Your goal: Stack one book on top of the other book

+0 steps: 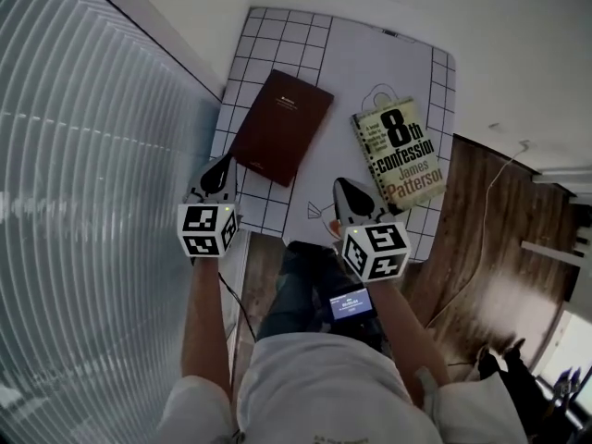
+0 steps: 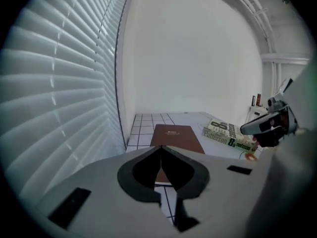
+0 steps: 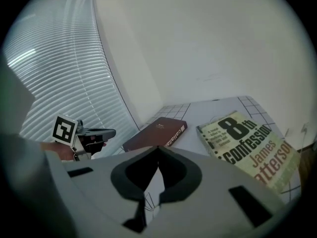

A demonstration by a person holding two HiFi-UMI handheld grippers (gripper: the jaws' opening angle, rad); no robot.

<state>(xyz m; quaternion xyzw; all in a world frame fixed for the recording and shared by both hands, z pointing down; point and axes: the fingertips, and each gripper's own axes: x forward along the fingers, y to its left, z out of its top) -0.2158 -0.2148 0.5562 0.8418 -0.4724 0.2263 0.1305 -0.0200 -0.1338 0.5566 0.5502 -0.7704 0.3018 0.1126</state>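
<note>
Two books flat on the white gridded tabletop (image 1: 277, 26), well apart, not stacked.

Maroon hardback (image 1: 280, 126) on the left half, cover up, angled across the grid lines. Paperback (image 1: 400, 154) with "8th confession" on the cover on the right half, near the tabletop's right edge, cover up. Bare tabletop between the two.

Left gripper (image 1: 225, 163) at the near-left side, fingers fully closed, tips together, nothing between. Pointing toward the maroon hardback's near end, with the tips just beside its near corner in the head view. Contact not confirmable. Same in the left gripper view: left gripper (image 2: 161, 148) shut tight, maroon hardback (image 2: 176, 138) straight ahead beyond the tips, paperback (image 2: 229, 136) off to the right.

Right gripper (image 1: 340, 188) over the near part of the tabletop, between the two books and nearer the paperback, touching neither. Fingers closed, tips meeting, empty. In the right gripper view, right gripper (image 3: 158, 148) aimed at the gap between the books: maroon hardback (image 3: 157, 134) ahead-left, paperback (image 3: 250, 148) ahead-right.

Window blinds (image 1: 83, 202) along the left, wooden floor (image 1: 481, 202) to the right.
</note>
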